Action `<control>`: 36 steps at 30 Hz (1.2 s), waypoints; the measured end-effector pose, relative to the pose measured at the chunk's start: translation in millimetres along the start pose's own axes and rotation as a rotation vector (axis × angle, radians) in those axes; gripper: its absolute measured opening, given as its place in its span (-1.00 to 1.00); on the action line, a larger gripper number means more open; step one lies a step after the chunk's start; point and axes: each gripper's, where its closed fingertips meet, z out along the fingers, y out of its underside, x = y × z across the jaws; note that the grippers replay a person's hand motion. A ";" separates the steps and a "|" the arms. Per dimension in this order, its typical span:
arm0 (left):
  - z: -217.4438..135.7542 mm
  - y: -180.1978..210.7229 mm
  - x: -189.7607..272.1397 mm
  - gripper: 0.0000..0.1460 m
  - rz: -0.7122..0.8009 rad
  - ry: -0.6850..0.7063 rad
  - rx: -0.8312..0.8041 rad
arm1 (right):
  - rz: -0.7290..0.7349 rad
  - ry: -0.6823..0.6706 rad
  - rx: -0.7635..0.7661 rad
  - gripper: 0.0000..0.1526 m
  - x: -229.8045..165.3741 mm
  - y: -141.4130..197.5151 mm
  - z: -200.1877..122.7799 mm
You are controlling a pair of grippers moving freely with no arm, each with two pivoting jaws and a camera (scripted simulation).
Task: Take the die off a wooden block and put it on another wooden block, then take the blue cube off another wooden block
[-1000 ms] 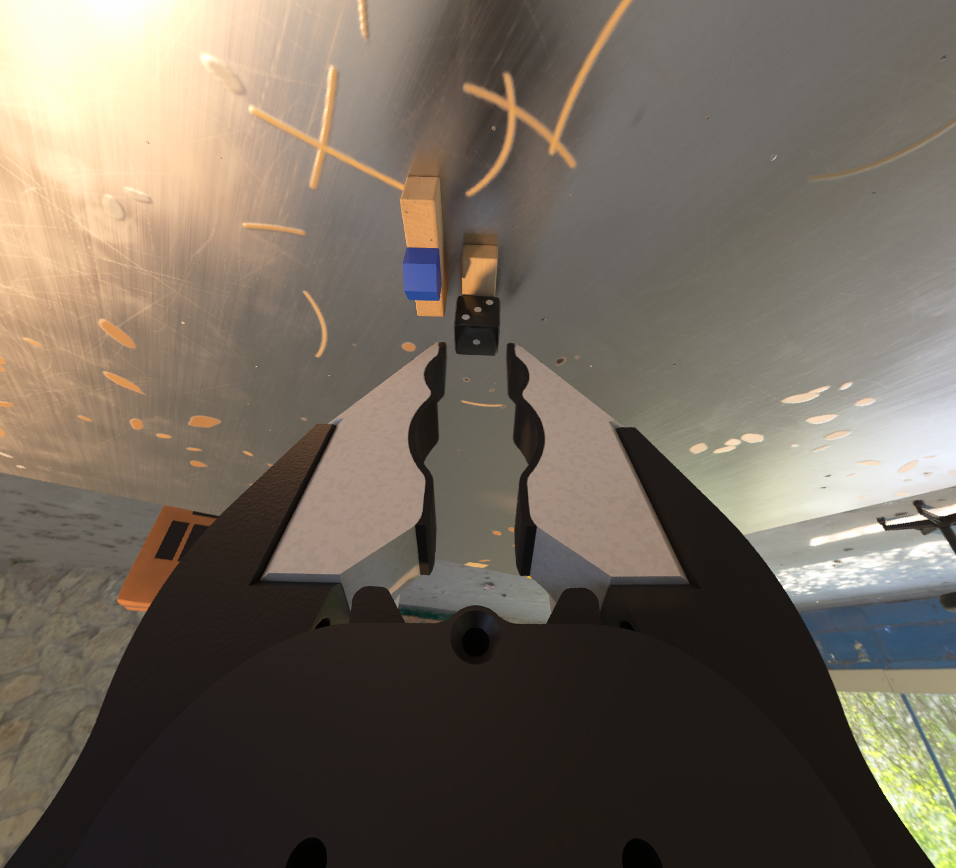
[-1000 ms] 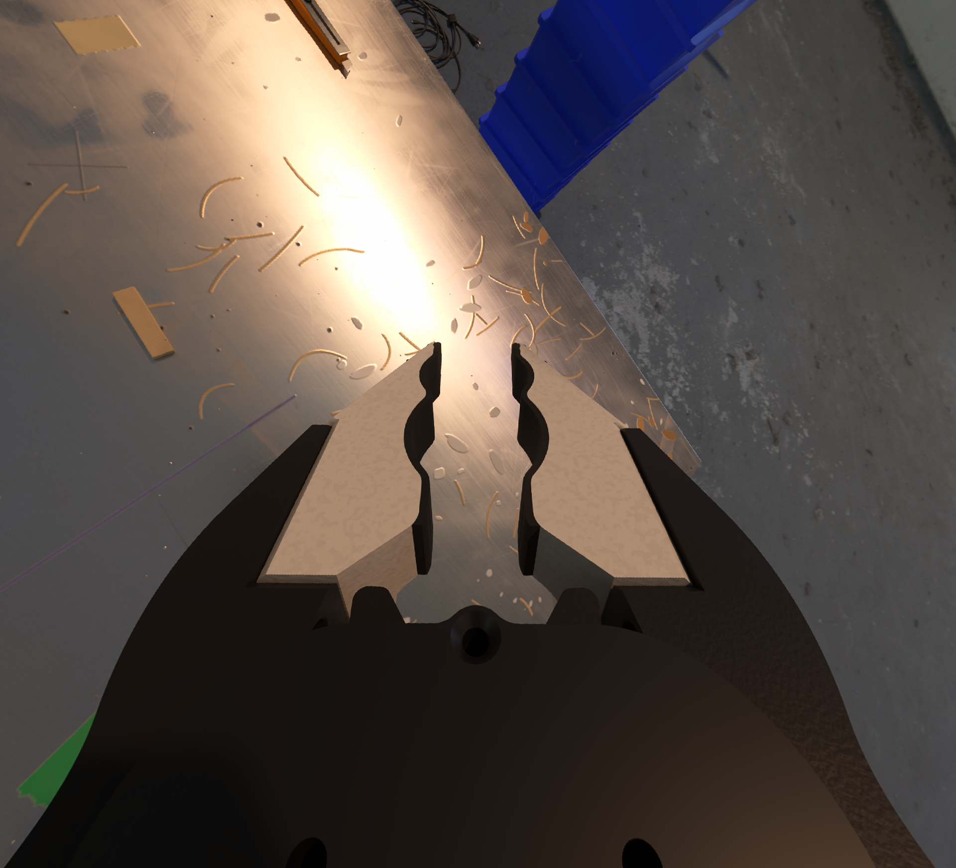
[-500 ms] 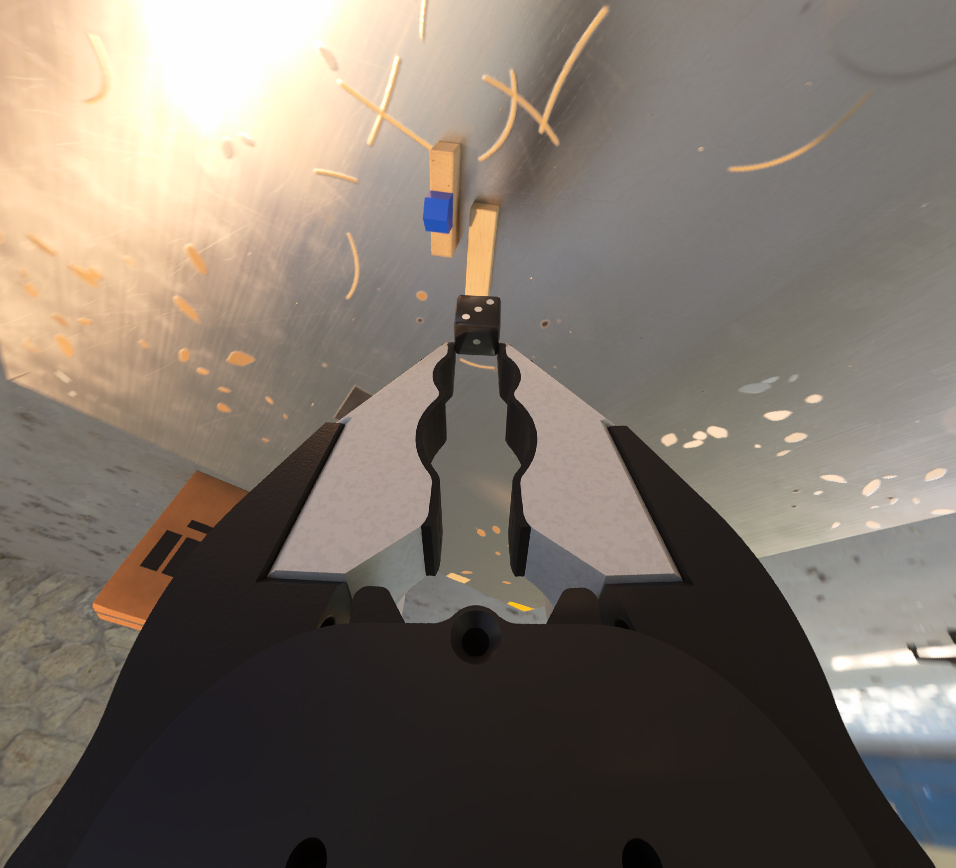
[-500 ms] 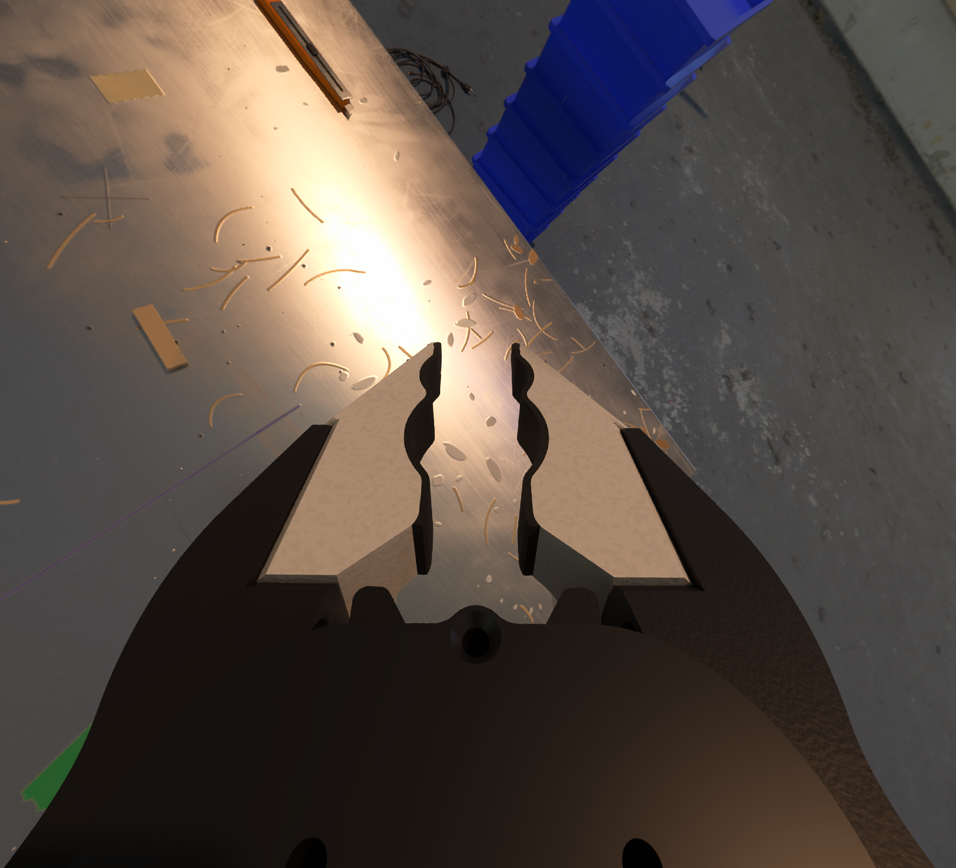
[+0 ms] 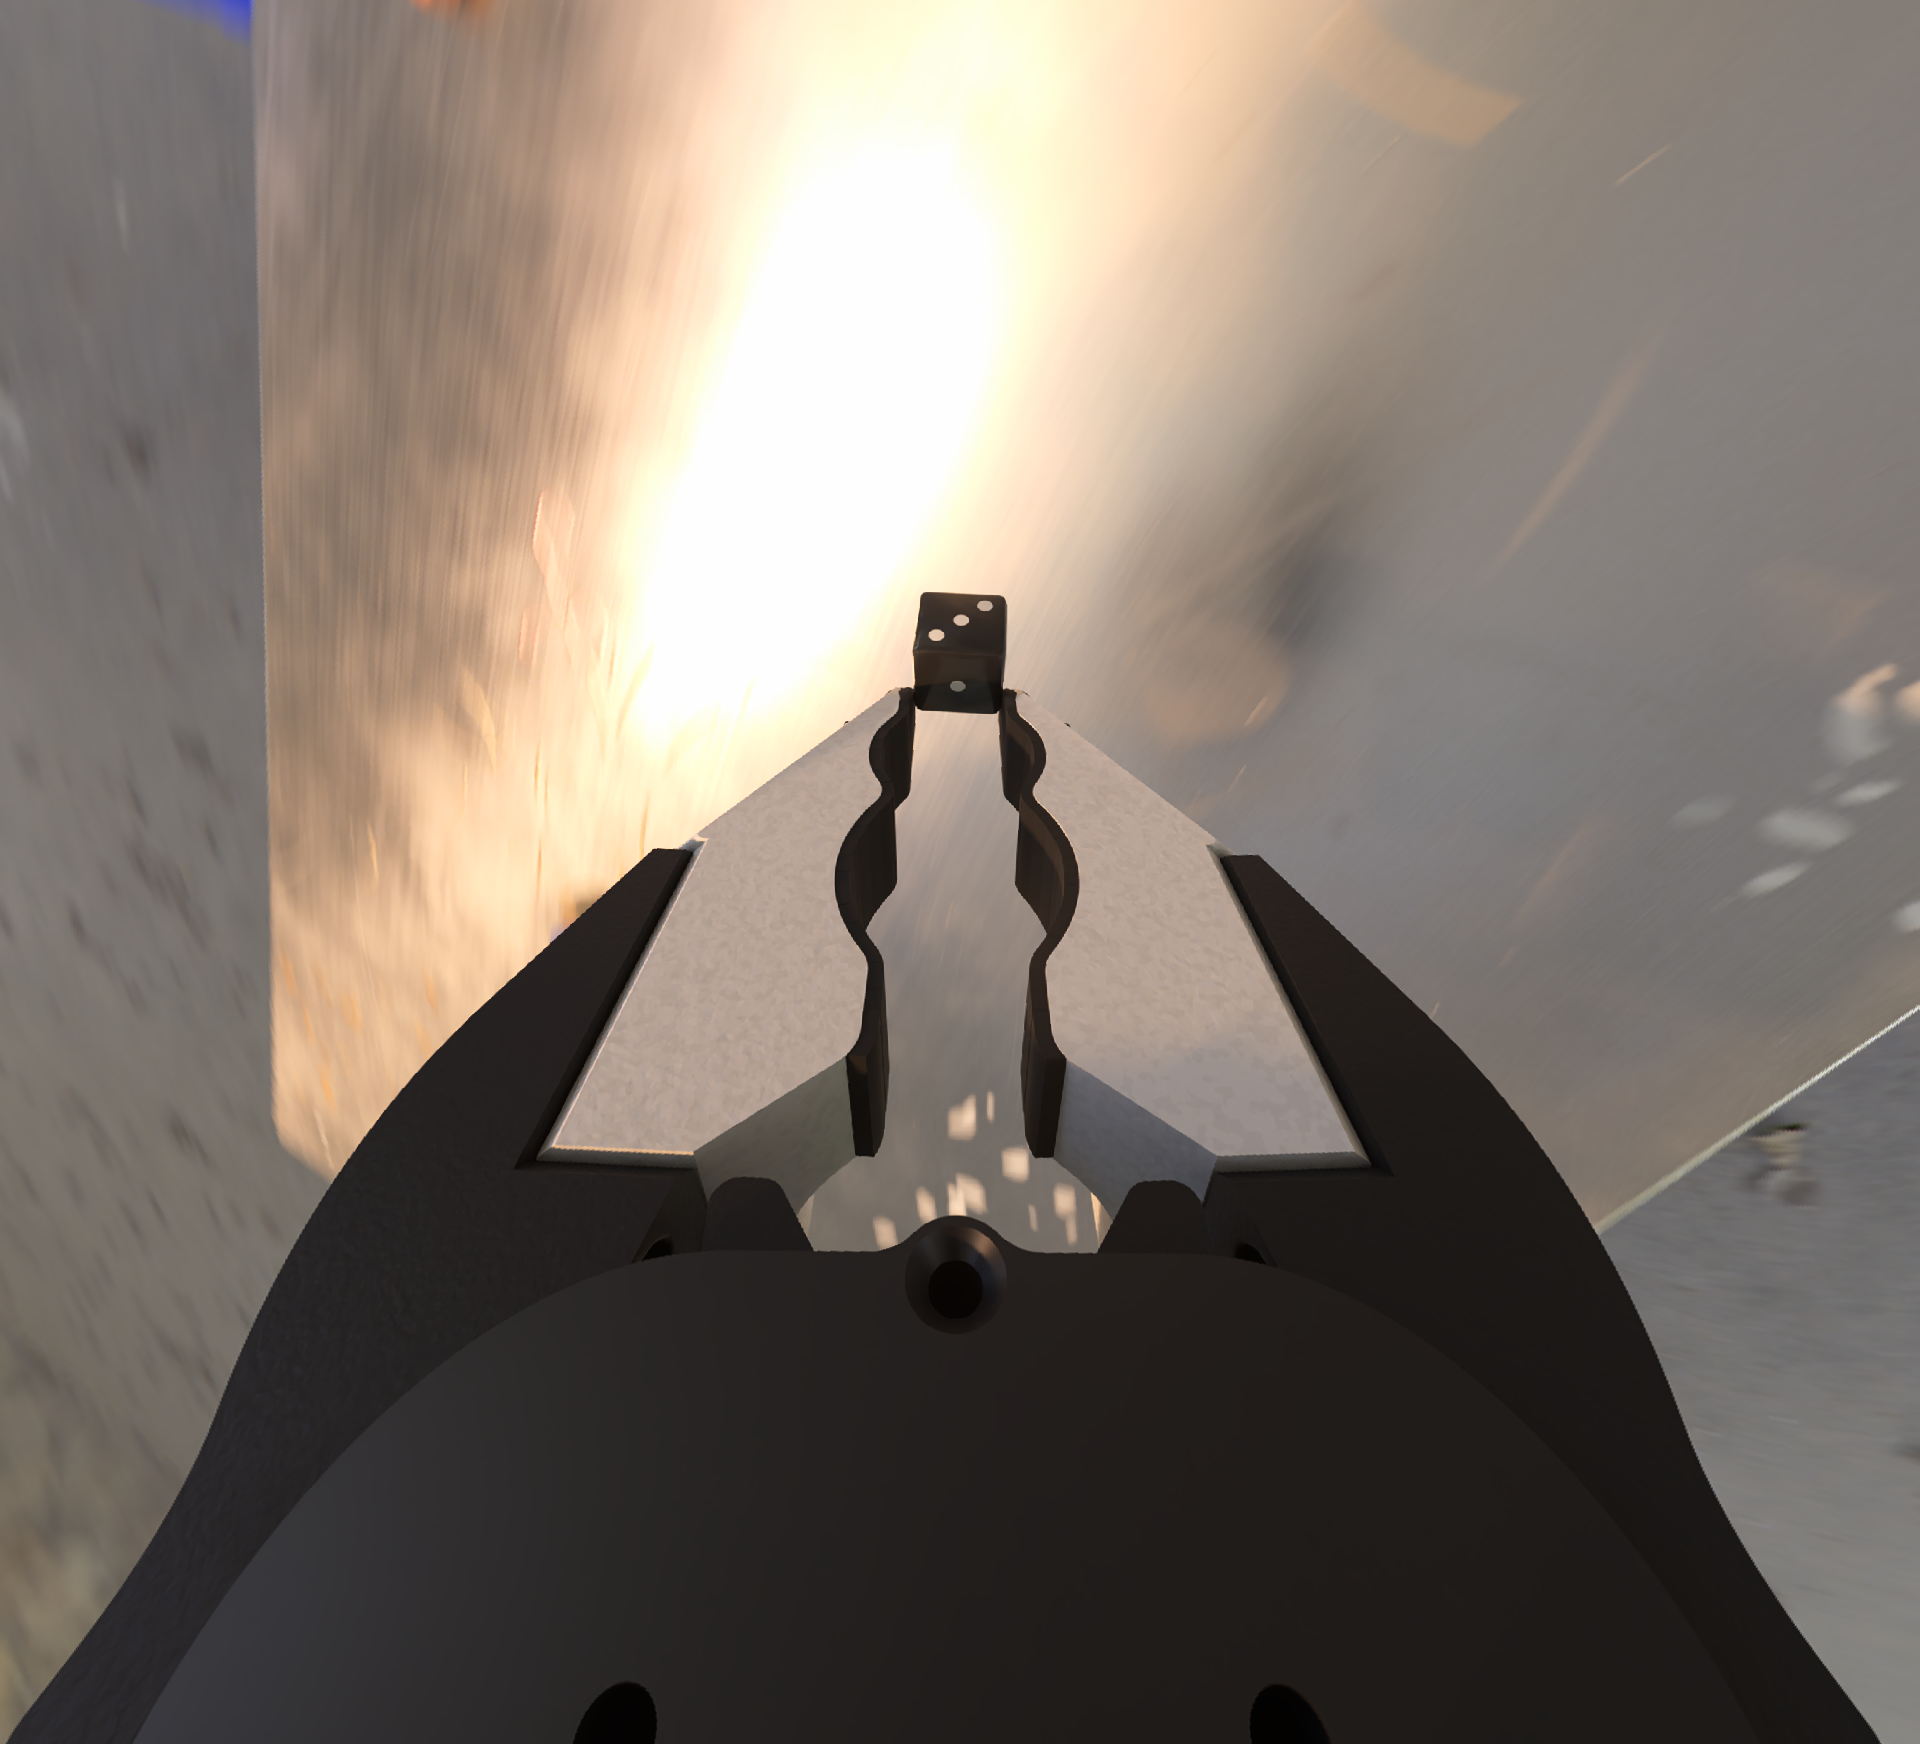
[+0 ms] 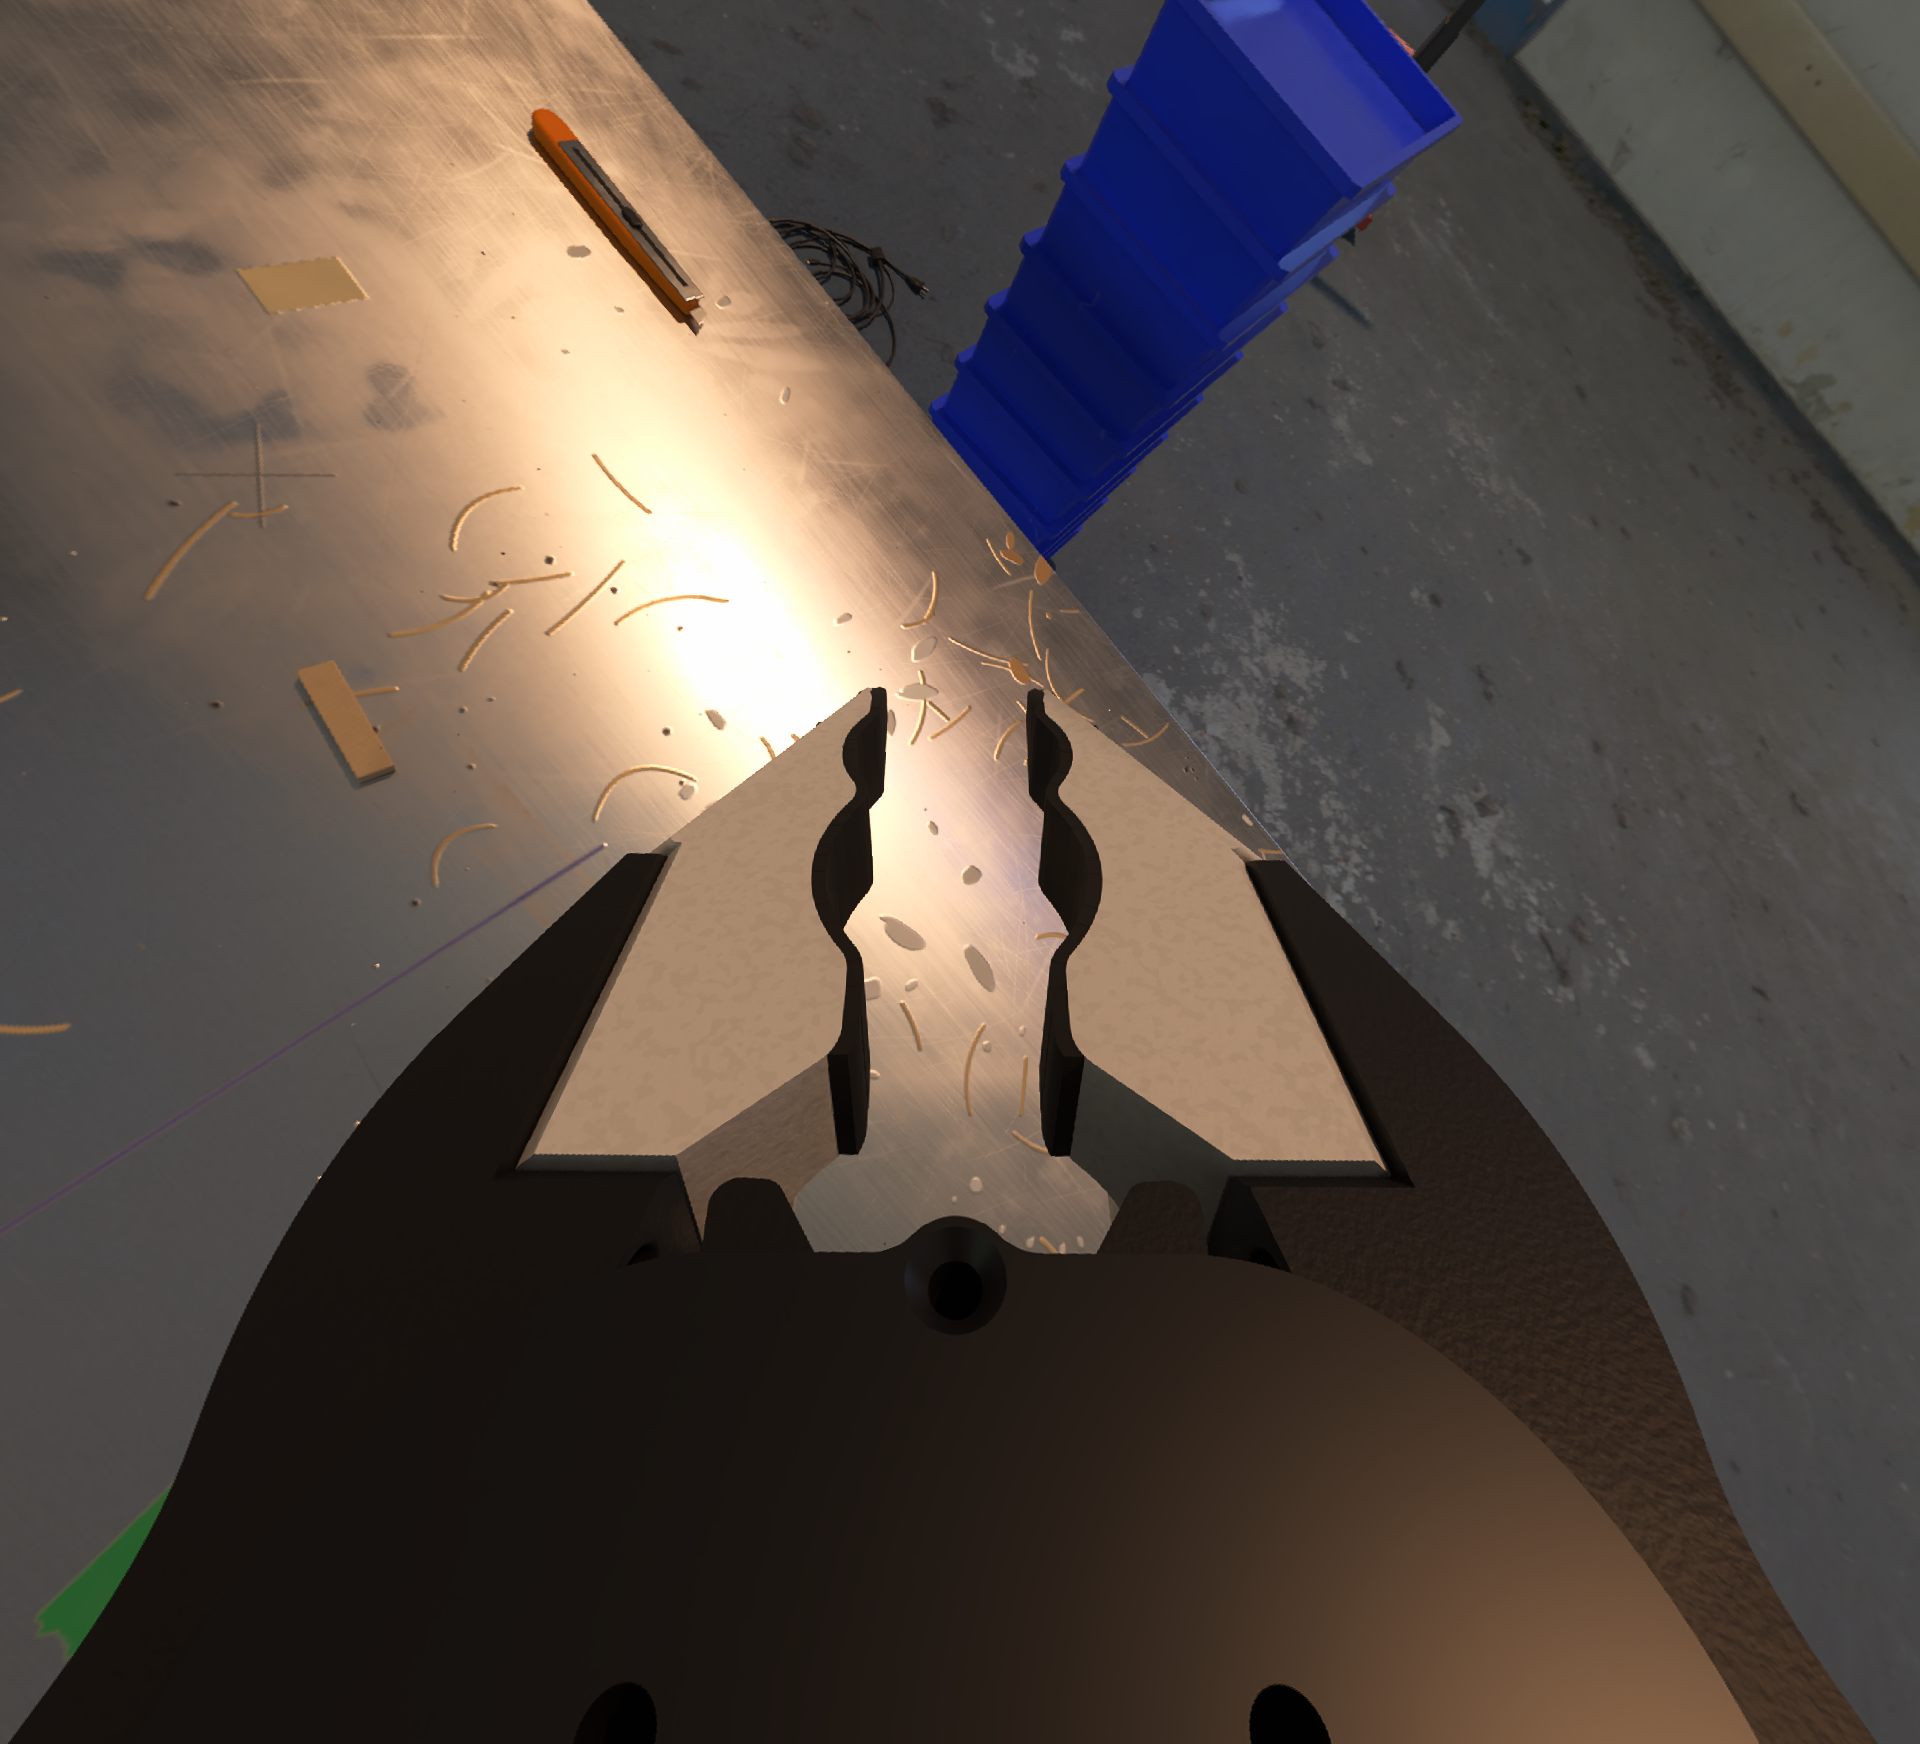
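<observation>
My left gripper is shut on the black die, pinched at the fingertips with white pips showing, held above the metal table. The background in the left wrist view is smeared by motion. The blue cube and its wooden block are not in view. My right gripper is open and empty above the table's right edge. A flat wooden block lies on the table to its left.
An orange utility knife and a tan patch lie farther up the table. Wood shavings are scattered around. A stack of blue bins and a black cable are on the floor beyond the edge.
My left gripper closed on the die, lifted it off its wooden block and swung away, so the blocks and blue cube left the view. My right gripper drew back from the table, still open.
</observation>
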 end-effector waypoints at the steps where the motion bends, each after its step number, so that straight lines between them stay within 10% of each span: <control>1: 4.3 -32.1 18.1 -0.78 0.084 0.027 0.049 | -0.001 -0.005 0.003 -0.65 -1.3 -0.3 -1.0; 8: 52.2 -217.9 108.4 -0.78 0.404 0.244 0.248 | 0.003 -0.008 0.033 -0.65 -3.4 -0.2 -15.7; 14: 106.4 -274.1 124.3 -0.78 0.482 0.282 0.158 | 0.034 0.007 0.069 -0.65 3.5 5.7 -28.6; 24: 109.3 -279.4 140.7 -0.78 0.477 0.423 0.144 | 0.073 0.028 0.067 -0.65 13.1 16.0 -33.9; 30: 18.6 -282.7 83.2 -0.35 0.200 0.416 0.494 | 0.046 0.017 0.043 -0.65 7.1 14.3 -30.6; 36: -89.2 -144.0 -82.3 -0.31 -0.188 -0.197 0.725 | 0.044 -0.011 0.043 -0.65 4.8 10.6 -19.4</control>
